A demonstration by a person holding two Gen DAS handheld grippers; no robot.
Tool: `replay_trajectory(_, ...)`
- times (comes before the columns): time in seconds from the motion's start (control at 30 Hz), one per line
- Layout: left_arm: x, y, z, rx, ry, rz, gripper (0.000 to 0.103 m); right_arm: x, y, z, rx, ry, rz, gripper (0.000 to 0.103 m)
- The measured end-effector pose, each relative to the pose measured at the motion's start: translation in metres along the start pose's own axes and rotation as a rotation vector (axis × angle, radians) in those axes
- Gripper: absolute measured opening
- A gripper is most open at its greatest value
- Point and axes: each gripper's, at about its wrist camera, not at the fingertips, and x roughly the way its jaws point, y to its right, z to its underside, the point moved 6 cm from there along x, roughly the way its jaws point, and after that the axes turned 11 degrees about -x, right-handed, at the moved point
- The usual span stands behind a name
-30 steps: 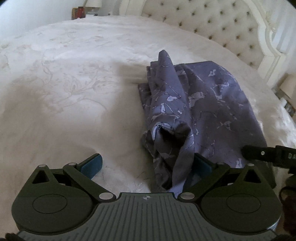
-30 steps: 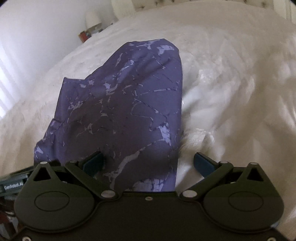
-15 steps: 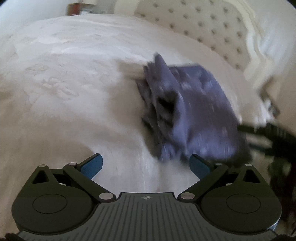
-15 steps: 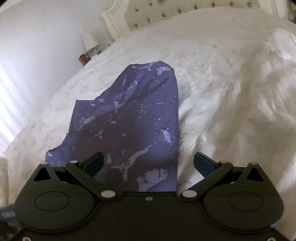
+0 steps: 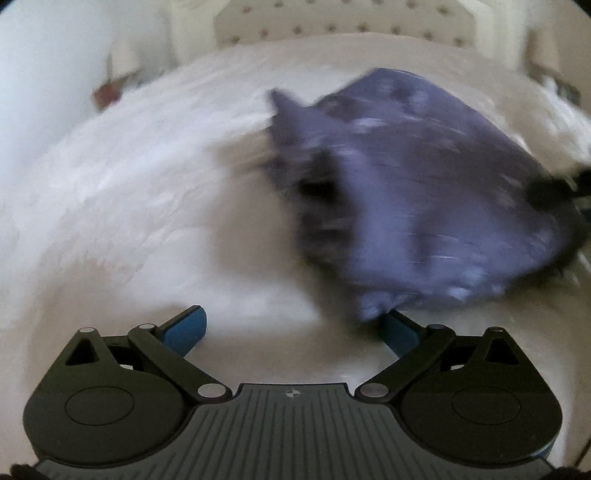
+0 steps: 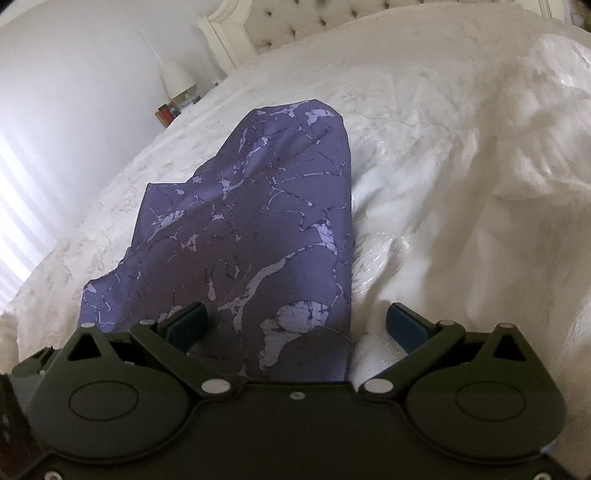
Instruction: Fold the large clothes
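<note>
White bedspread [image 6: 443,166] fills both views; tufted headboard [image 6: 314,18] at twelve o'clock, lamp [image 6: 176,79] at ten.

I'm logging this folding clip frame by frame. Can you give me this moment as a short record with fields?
surface: white bed cover
garment: purple patterned cloth, lying on the bed, partly folded
left gripper: open, holding nothing, cloth edge near its right finger
right gripper: open, cloth lying between its fingers
background: tufted headboard, lamp
image quality: left view blurred by motion
</note>
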Motion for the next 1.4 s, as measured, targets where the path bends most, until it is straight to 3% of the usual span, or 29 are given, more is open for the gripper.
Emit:
replay_trajectory(0.07, 0.001, -0.016, -0.001, -0.062, -0.011, 0.008, 0.102, 0.001, 0.000, 0.001, 0.006, 0.000, -0.005, 0.103)
replay_trajectory(0.13, -0.001, -0.030, -0.001, -0.072, 0.018, -0.107, 0.091, 0.001, -0.001, 0.002, 0.006, 0.001, 0.001, 0.102)
replay_trajectory(0.17, -0.002, -0.039, -0.002, -0.097, 0.027, -0.130, 0.091, 0.000, -0.001, 0.002, 0.005, 0.000, 0.001, 0.102)
replay_trajectory(0.3, -0.013, -0.068, -0.002, -0.281, 0.006, -0.107, 0.090, -0.002, -0.003, 0.002, 0.001, 0.001, 0.006, 0.102)
replay_trajectory(0.53, -0.056, -0.055, 0.003, -0.383, 0.008, -0.013, 0.091, -0.018, -0.018, -0.002, -0.053, 0.028, 0.023, 0.103)
replay_trajectory(0.83, -0.100, -0.004, 0.008, -0.321, 0.008, -0.025, 0.098, -0.070, -0.059, -0.008, -0.140, 0.084, 0.082, 0.102)
replay_trajectory(1.07, -0.129, 0.022, 0.009, -0.280, 0.045, -0.013, 0.098, -0.102, -0.067, 0.001, -0.142, 0.075, 0.120, 0.103)
replay_trajectory(1.23, -0.149, 0.036, 0.015, -0.258, 0.081, -0.052, 0.098, -0.122, -0.074, 0.015, -0.202, 0.062, 0.179, 0.102)
replay_trajectory(1.4, -0.165, 0.043, 0.020, -0.271, 0.094, -0.033, 0.098, -0.136, -0.077, 0.025, -0.201, 0.059, 0.179, 0.102)
